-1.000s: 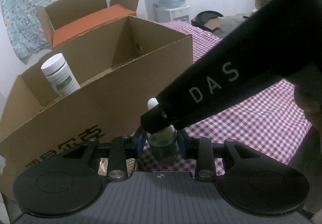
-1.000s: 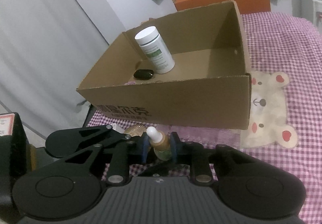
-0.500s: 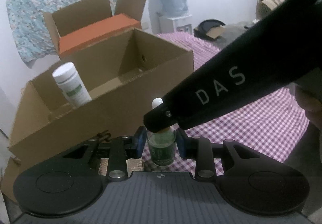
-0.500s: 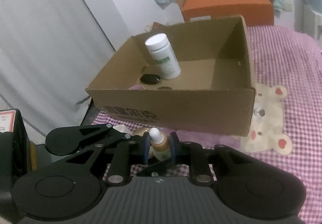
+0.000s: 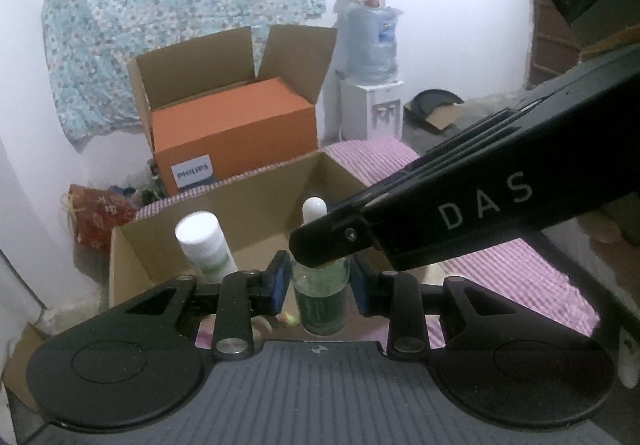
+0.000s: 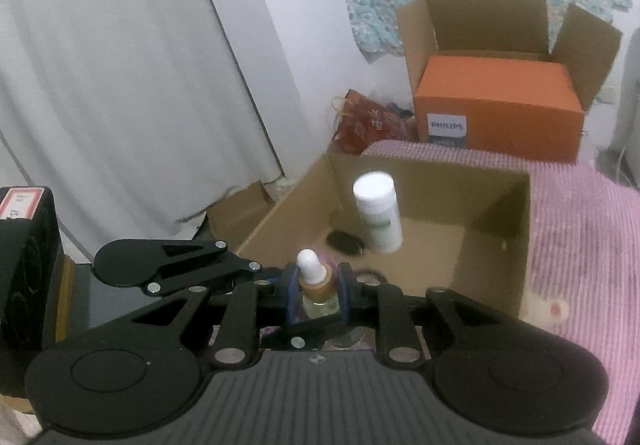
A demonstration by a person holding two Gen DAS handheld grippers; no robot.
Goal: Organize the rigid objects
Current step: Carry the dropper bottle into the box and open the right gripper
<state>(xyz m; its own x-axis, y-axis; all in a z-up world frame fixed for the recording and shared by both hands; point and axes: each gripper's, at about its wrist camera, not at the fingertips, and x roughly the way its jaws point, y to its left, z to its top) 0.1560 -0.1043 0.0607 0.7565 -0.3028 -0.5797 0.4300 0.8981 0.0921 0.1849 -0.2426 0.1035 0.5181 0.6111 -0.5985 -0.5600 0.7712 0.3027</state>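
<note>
A small green dropper bottle [image 5: 320,301] with a white bulb top [image 5: 314,207] stands upright between the pads of my left gripper [image 5: 320,283]. My right gripper [image 6: 318,295] is shut on the same bottle [image 6: 316,285] at its tan collar. The left pads look a little apart from the glass. Both grippers hold over the near edge of an open brown cardboard box [image 6: 524,245]. Inside the box stand a white pill bottle [image 6: 378,215] and a small black object [image 6: 345,241]. The right gripper's black body [image 5: 460,213] crosses the left wrist view.
An orange Philips box [image 6: 500,113] sits in an open carton behind the brown box. A pink checked cloth [image 6: 580,229] covers the surface to the right, with a bear-face item [image 6: 550,307] on it. A water dispenser [image 5: 370,85] stands at the back wall. A white curtain [image 6: 120,85] hangs left.
Both grippers have risen with the dropper bottle and moved forward over the box's near edge. The view now looks down into the box from higher up.
</note>
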